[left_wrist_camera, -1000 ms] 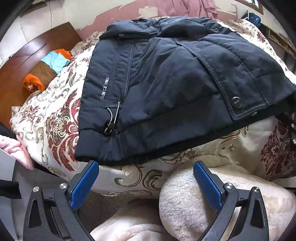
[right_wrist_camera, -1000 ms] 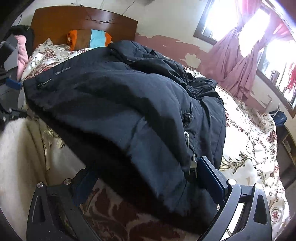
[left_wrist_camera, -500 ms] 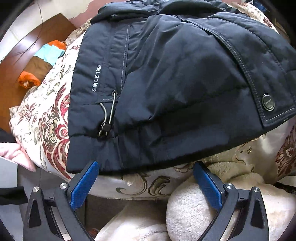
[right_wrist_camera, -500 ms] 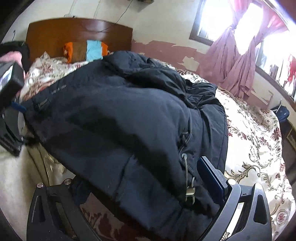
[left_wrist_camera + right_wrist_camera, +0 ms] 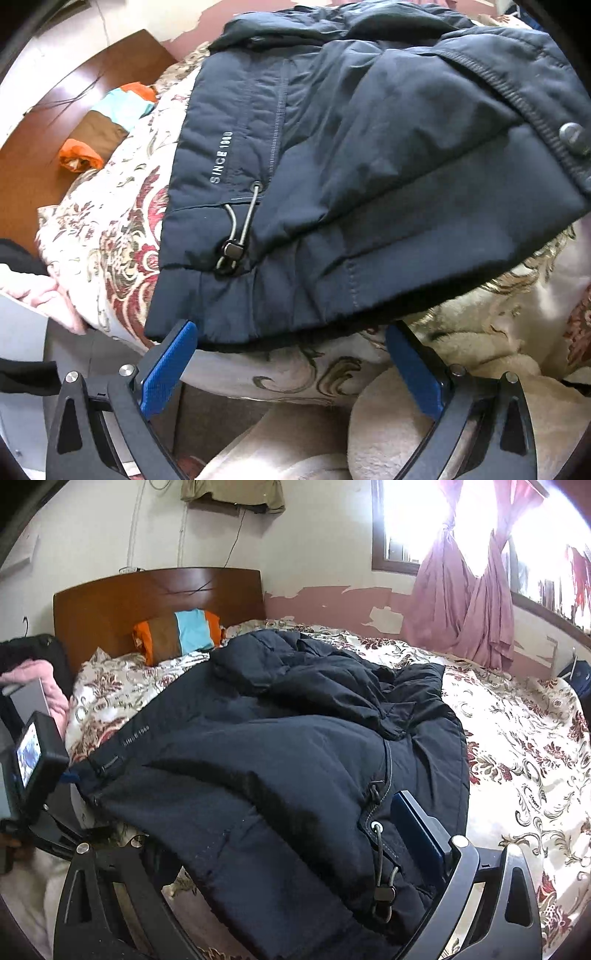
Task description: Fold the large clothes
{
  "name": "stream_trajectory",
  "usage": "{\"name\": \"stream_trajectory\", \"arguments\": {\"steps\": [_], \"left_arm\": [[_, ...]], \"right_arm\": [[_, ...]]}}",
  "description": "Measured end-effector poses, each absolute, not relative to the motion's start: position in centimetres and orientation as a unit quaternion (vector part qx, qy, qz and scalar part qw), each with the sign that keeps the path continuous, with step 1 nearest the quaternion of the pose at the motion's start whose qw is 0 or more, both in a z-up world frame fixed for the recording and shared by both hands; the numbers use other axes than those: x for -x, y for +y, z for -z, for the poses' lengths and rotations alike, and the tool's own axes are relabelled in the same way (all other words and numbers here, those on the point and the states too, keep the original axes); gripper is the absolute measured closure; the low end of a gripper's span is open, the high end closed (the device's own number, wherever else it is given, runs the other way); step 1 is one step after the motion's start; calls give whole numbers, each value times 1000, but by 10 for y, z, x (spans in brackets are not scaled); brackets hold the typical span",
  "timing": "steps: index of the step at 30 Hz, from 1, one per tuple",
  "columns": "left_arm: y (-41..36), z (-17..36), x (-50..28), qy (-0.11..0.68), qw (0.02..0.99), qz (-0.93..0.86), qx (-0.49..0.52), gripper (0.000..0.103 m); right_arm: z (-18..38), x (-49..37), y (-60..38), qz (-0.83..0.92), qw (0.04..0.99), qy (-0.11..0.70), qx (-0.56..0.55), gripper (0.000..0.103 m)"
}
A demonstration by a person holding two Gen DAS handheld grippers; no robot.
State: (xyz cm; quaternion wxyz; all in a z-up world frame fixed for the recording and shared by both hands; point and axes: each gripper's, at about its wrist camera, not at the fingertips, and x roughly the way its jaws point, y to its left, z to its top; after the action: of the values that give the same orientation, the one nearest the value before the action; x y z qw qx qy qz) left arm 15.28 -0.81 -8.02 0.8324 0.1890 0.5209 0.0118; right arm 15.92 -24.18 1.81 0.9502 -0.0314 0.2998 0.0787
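A dark navy padded jacket (image 5: 369, 177) lies spread on the floral bedspread (image 5: 110, 229), its hem at the near edge of the bed. It has a "SINCE" print and a drawcord with toggle (image 5: 236, 236). My left gripper (image 5: 291, 350) is open, its blue pads straddling the hem's left corner. In the right wrist view the jacket (image 5: 277, 760) fills the middle. My right gripper (image 5: 273, 845) is open, with the jacket's hem draped between its jaws. Its left pad is hidden under the cloth.
A wooden headboard (image 5: 155, 594) and an orange, brown and blue pillow (image 5: 177, 631) are at the far end. A beige fleece blanket (image 5: 443, 424) hangs below the bed edge. Pink curtains (image 5: 465, 602) hang by the window. The left gripper's camera (image 5: 33, 753) shows at the left.
My left gripper has moved forward, so its pads now reach the jacket hem. My right gripper has tilted up, with the hem still between its jaws.
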Motion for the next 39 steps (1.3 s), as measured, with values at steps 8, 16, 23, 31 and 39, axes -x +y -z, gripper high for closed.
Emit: {"name": "stream_trajectory", "arguments": {"steps": [8, 16, 23, 31, 39], "left_arm": [[2, 62, -167, 471, 859, -49, -194, 13], [14, 60, -170, 463, 867, -55, -176, 39], [13, 60, -163, 456, 875, -69, -147, 48], [21, 55, -173, 461, 881, -59, -92, 61], [24, 42, -174, 434, 899, -42, -33, 80]], "right_arm": [[-15, -162, -243, -75, 951, 298, 23, 6], [-7, -153, -244, -63, 949, 308, 31, 6], [38, -125, -245, -24, 928, 356, 105, 6], [27, -116, -262, -30, 935, 344, 75, 29], [15, -114, -252, -50, 942, 324, 68, 62]]}}
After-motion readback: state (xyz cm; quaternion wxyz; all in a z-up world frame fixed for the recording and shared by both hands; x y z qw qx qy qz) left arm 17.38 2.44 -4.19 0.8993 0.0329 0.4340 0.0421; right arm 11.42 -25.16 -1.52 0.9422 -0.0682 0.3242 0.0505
